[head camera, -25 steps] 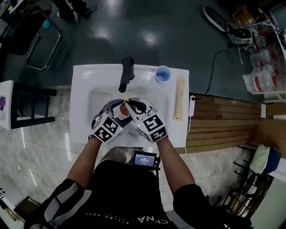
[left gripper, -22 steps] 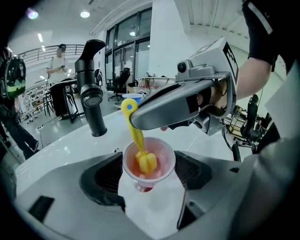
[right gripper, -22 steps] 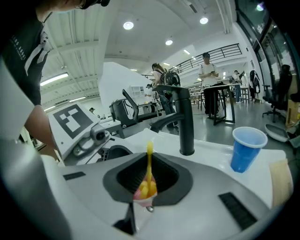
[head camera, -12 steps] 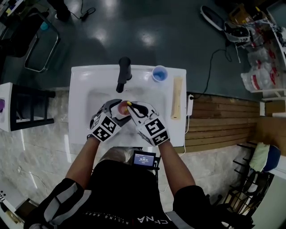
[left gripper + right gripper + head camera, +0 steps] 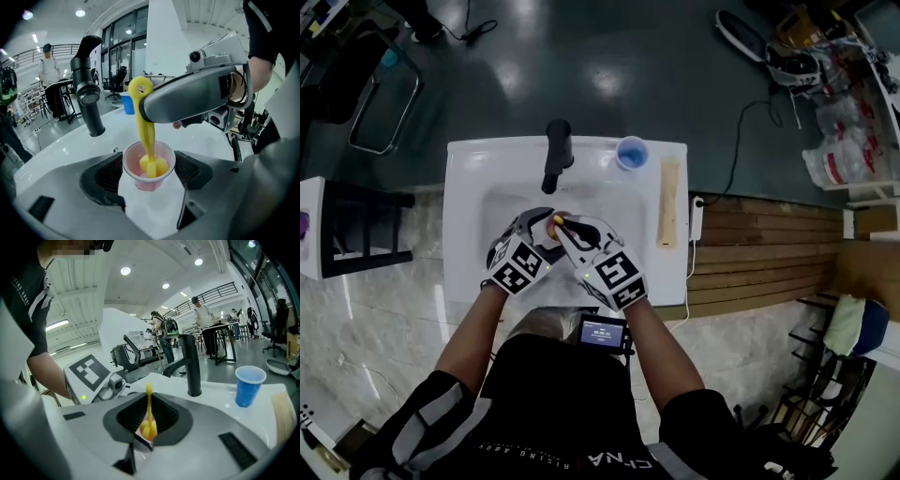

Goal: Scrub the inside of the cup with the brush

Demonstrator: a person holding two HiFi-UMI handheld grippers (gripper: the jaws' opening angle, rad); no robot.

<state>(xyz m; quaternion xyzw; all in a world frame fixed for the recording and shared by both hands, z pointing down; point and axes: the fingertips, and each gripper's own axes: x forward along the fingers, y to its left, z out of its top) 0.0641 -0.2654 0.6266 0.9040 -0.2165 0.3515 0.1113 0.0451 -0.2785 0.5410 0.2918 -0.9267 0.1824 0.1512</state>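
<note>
Mid-scrub: L gripper (image 5: 150,173) clamps cup (image 5: 140,183), R gripper (image 5: 149,418) clamps brush (image 5: 146,133), head btwn L jaws; next prob swirl vs wall

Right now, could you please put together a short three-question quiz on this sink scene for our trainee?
1. Multiple choice: what is the left gripper holding? A) a pink cup B) a plate C) a bottle
2. True or false: the right gripper holds a yellow brush whose head is down inside the pink cup.
3. Fill in: the cup standing on the sink ledge near the black faucet is ____ in colour.
Key: 1 A; 2 true; 3 blue, the blue cup.
</note>
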